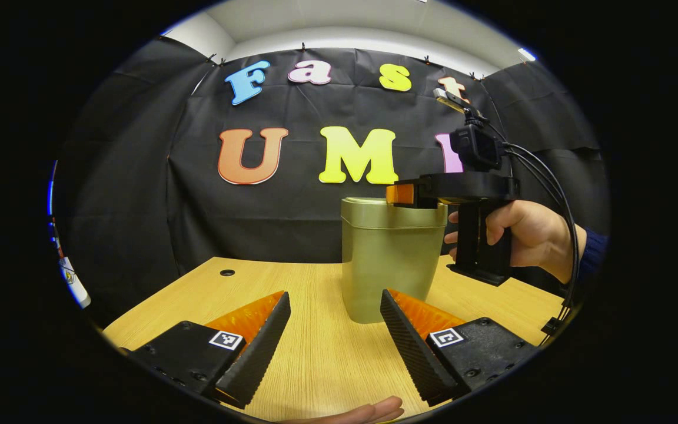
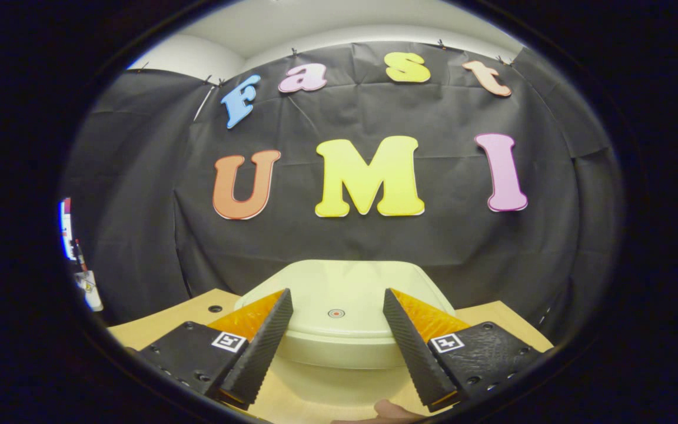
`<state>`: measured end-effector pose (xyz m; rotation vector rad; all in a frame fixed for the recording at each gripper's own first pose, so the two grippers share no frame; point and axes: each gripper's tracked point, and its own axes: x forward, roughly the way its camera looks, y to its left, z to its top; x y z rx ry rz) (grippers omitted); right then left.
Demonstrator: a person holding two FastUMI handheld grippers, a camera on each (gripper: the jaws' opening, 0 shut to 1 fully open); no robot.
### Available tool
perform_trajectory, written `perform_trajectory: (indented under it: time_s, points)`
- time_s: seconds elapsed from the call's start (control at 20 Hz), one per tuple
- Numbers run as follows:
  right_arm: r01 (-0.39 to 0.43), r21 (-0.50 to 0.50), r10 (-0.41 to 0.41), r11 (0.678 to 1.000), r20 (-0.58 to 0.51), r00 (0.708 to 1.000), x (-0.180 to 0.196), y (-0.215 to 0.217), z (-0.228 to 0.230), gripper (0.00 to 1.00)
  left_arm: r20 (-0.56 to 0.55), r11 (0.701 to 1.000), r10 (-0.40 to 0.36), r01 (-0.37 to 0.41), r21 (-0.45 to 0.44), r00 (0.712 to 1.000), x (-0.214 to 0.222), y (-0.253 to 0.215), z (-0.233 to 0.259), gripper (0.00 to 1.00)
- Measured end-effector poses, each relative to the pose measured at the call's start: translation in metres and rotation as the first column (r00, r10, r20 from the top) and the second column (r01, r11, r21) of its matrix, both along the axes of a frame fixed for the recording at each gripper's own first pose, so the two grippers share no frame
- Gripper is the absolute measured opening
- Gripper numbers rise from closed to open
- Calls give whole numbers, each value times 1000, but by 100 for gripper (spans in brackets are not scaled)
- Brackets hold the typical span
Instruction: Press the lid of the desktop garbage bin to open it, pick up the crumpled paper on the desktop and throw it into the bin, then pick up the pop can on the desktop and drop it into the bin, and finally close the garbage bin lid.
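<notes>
— Near the bench's (image 1: 315,282) middle stood the bin (image 1: 389,259), lid (image 2: 345,294) shut. How should the press have gone?
— Straight down on the lid's centre dot (image 2: 336,313), I'd judge; the right gripper (image 2: 336,321) hovered over it, fingers spread.
— And the left gripper (image 1: 334,327)?
— Spread too, holding nothing, low before the bin. Its view caught the hand (image 1: 521,232) and the bin's side; the right gripper view gave the lid's top.

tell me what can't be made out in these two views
- Left gripper view: the bin hides the table behind it.
- Left gripper view: the right gripper is side-on at the lid; contact unclear.
- Right gripper view: bin body cut off below the left-hand finger.
</notes>
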<state>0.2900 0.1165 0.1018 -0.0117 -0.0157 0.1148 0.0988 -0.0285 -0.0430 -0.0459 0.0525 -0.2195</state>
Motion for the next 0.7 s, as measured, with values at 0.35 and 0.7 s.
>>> perform_trajectory:
  time_s: [0.35,0.7]
  points:
    - [5,2,-5,1000,-4,1000,-24,0,3,95,20,1000,30,-30,2,999,0,11,5,99]
    - [35,-55,-27,998,139,990,-106,-23,24,95,26,998,64,-64,2,998,-2,17,9,95]
